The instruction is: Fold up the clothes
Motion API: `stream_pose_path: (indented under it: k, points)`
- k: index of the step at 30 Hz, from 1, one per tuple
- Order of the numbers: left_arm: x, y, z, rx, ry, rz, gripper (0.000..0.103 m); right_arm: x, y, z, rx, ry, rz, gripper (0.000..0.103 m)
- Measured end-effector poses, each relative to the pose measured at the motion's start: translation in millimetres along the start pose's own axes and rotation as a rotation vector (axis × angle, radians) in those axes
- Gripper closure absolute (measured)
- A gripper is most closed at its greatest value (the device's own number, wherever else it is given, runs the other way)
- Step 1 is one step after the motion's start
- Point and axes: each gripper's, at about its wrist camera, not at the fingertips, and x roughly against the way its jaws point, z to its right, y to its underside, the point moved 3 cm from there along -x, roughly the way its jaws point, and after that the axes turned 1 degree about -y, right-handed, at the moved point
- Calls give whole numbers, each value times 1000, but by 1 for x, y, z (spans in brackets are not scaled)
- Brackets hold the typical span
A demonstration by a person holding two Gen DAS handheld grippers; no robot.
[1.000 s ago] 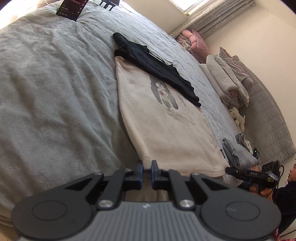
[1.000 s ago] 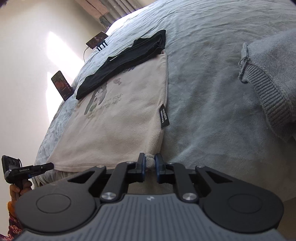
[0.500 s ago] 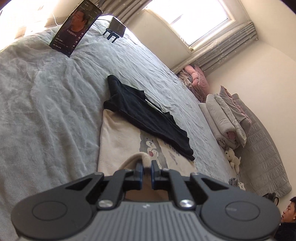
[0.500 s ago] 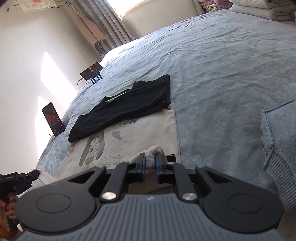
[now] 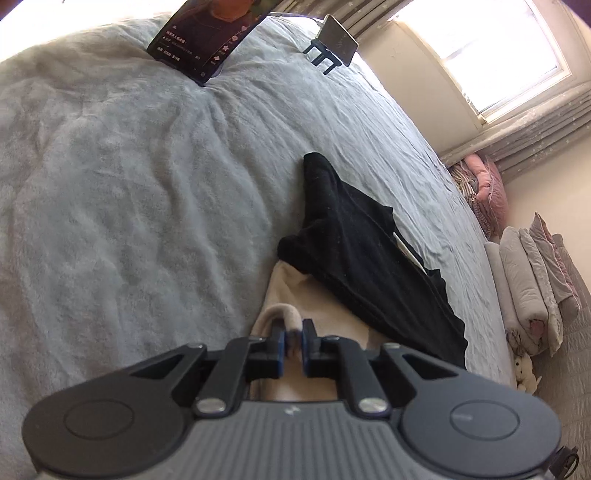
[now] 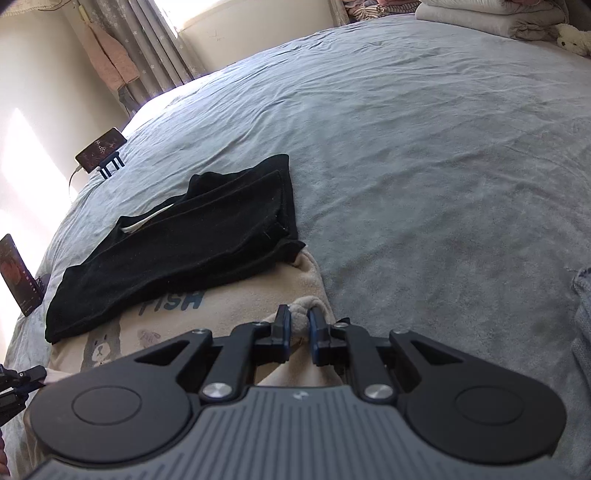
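A cream garment (image 6: 236, 299) with a bear print and the word FISH lies on the grey bed (image 6: 424, 166). My right gripper (image 6: 298, 328) is shut on a bunched edge of it, and my left gripper (image 5: 291, 341) is shut on another edge of the cream garment (image 5: 284, 291). Both held edges are carried over the garment toward its far end. A folded black garment (image 5: 362, 254) lies across that far end, just ahead of both grippers, and shows as the black garment (image 6: 192, 236) in the right wrist view.
Two phones stand propped on the bed: one phone (image 5: 210, 33) close at the far edge, another phone (image 5: 338, 37) on a small stand. Folded bedding (image 5: 532, 284) and a plush toy (image 5: 524, 369) lie at the right. A grey knit garment (image 6: 581, 314) lies at the right wrist view's right edge.
Both grippers have carried the cream garment's near edge forward over itself toward the black garment. Much less of the cream cloth now lies open ahead of them.
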Motion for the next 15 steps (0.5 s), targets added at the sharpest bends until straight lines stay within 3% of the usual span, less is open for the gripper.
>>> stream_pose_path:
  k: [3,6,10,12,15]
  points:
    - [1,3,-5,23,40,33,94,3,1,-1,1,-5,29,89]
    - [8,3,-6,17,77,71,87,9,0,0,11,-33,73,83]
    - [24,2,-4,-25,70,158,60,17,-2,6,-7,-60,127,71]
    - [28,0,-2,-58,64,173,59,20,-4,8,-7,-61,149,61]
    - [27,1,2,-106,67,174,59,23,-5,11,-2,-56,172,61]
